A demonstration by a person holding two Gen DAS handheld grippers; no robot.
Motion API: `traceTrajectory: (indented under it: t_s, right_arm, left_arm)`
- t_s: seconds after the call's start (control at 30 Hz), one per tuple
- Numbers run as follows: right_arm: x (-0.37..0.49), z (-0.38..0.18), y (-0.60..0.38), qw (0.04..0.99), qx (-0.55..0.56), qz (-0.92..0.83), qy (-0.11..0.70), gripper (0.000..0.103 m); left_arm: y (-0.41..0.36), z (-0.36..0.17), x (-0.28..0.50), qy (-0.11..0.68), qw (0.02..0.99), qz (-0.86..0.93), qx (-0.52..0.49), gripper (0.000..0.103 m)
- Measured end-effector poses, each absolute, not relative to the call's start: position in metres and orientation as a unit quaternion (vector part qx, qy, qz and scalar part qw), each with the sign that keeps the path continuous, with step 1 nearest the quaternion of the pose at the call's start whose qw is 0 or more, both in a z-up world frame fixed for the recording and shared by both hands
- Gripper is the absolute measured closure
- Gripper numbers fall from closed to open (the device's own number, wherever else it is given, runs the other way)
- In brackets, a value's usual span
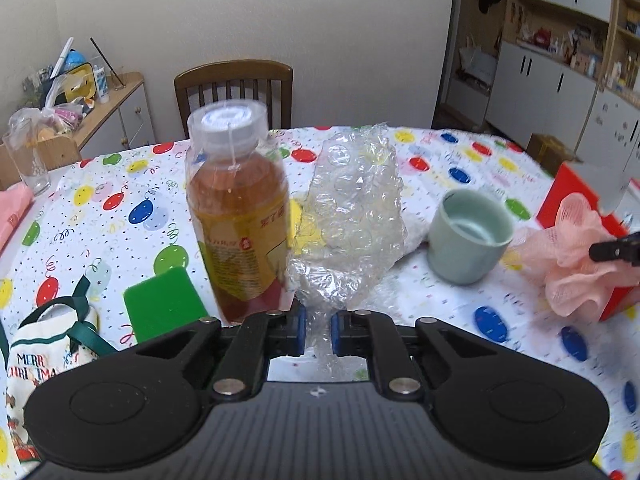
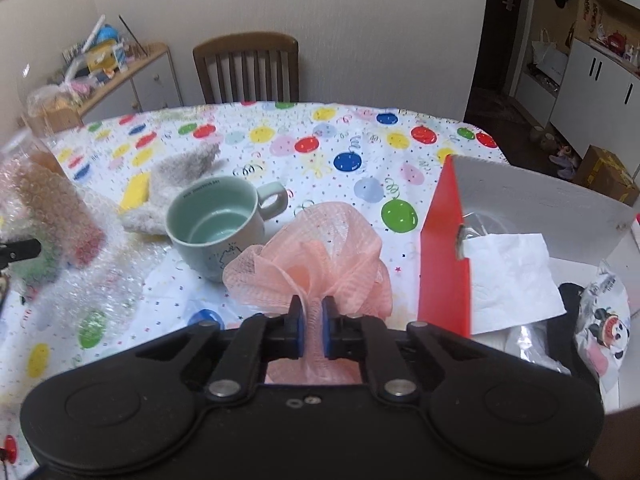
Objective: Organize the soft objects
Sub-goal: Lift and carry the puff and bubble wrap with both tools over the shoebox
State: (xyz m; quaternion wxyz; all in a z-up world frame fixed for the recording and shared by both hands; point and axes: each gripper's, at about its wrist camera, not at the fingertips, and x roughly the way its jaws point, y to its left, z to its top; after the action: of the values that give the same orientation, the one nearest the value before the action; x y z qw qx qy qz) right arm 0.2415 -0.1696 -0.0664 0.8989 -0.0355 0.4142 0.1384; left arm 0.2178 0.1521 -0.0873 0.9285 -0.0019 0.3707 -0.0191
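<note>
Left wrist view: left gripper (image 1: pixel 318 334) jaws grip the bubble wrap (image 1: pixel 352 216) beside the bottle (image 1: pixel 240 220), which could tip; right gripper (image 2: pixel 311 330) pinches the pink mesh sponge (image 2: pixel 316 252) near the red box (image 2: pixel 446 264).

Clear, glossy bubble wrap (image 1: pixel 356 216), a matt pink mesh puff (image 2: pixel 316 256), and a smooth glazed ceramic mug (image 2: pixel 216 220).

A table (image 1: pixel 120 208) under a balloon-print cloth carries a bottle (image 1: pixel 238 216), a green mug (image 2: pixel 216 224) and a green sponge (image 1: pixel 166 304). A red box (image 2: pixel 444 260) sits at its right, a glass (image 1: pixel 28 160) and a Christmas bag (image 1: pixel 48 344) at its left.
</note>
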Motion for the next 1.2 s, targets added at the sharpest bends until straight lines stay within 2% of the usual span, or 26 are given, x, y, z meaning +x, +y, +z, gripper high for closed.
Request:
traceTrajectory:
  t_s: [0.6, 1.2]
  right_arm:
    - [0.201, 0.005, -0.23, 0.923, 0.02, 0.171, 0.345, 0.096]
    - [0.201, 0.032, -0.339, 0.946, 0.038, 0.13, 0.296, 0.097]
  left_arm:
    - [0.095, -0.007, 0.193, 0.31, 0.946, -0.068, -0.07, 0.092]
    - [-0.03, 0.044, 0.213, 0.262, 0.95, -0.155, -0.066, 0.092]
